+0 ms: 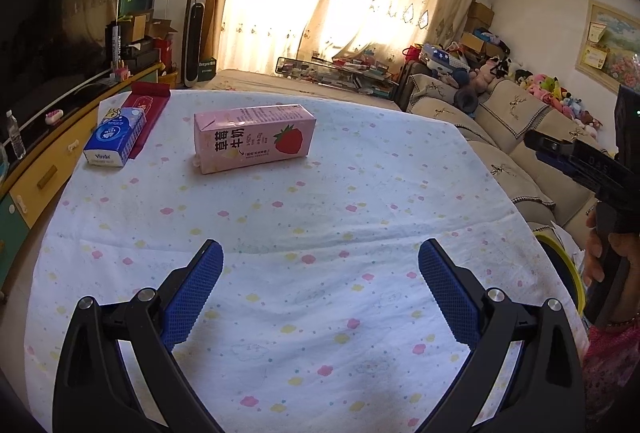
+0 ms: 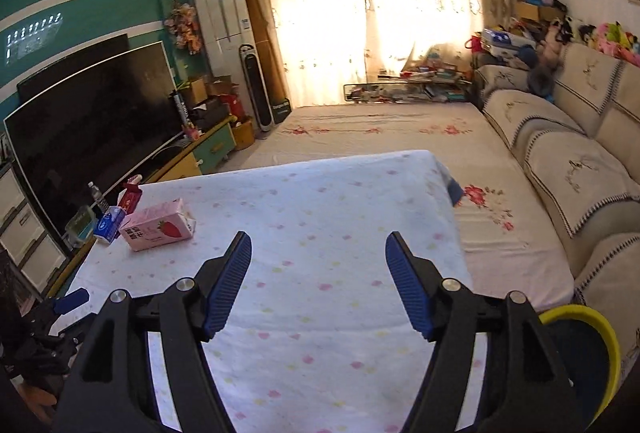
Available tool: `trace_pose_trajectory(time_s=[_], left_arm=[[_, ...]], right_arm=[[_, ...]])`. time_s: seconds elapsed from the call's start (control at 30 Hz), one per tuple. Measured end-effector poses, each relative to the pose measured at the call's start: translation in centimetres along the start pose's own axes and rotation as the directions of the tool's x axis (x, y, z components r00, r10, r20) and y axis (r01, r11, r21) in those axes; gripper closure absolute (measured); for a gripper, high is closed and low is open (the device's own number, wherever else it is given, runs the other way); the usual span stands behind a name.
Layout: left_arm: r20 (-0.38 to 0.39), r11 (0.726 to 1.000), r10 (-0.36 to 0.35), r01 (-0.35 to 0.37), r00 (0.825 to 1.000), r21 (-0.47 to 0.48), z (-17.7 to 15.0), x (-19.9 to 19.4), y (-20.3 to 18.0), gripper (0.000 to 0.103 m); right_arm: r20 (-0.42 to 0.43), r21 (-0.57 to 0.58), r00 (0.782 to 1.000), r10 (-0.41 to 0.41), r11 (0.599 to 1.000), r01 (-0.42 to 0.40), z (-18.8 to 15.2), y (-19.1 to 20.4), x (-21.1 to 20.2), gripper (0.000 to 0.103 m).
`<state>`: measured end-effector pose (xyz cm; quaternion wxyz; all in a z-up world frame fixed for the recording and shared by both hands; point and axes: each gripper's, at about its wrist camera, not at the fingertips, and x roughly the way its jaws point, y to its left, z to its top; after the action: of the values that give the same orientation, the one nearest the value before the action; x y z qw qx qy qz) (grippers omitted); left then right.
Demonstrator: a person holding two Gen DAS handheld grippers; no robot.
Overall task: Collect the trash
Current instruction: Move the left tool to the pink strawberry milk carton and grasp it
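Both claws hang released and empty above the cloth-covered surface (image 1: 320,313): left claw (image 1: 320,261), right claw (image 2: 319,253); a pink strawberry milk carton (image 1: 253,137) lies far left.

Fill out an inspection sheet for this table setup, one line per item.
Surface: table under a floral cloth.
Job's things: pink strawberry milk carton on its side; blue tissue pack and red box at the far left corner.
Clutter: nothing seen on the cloth.
Grippers: left claw and right claw both open, empty.
Cables: nothing seen.
Surroundings: yellow-rimmed bin at the table's right, sofa, TV.
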<state>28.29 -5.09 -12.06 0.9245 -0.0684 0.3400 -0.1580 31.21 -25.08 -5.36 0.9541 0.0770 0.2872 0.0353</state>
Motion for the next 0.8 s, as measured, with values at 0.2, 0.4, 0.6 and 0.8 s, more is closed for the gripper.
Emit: trace_pose_trajectory(time_s=[0.2,0.4,0.6,0.8], left_arm=[[-0.074,0.999,0.023,-0.020,0.997,0.045,2.4,1.8,1.2,0.006],[-0.095,0.995,0.087,-0.081,0.992,0.064,5.8,5.1,4.5,0.006],[-0.130,0.997,0.079,-0.078,0.988,0.018,7.2,8.5,6.8,0.006],[-0.112,0.998,0.041,-0.036,0.993,0.042,8.3,9.7,5.6,0.006]], right_arm=[[-0.033,-0.048,0.999,-0.022,0.999,0.020,-1.6,1.3,2.4,0.037],[-0.053,0.063,0.999,0.004,0.998,-0.001,-1.6,-0.7,2.6,0.037],[-0.063,0.049,0.998,0.013,0.999,-0.010,-1.8,-0.5,2.9,0.037],[-0.072,0.038,0.997,0.016,0.999,-0.013,-1.8,-0.1,3.2,0.036]])
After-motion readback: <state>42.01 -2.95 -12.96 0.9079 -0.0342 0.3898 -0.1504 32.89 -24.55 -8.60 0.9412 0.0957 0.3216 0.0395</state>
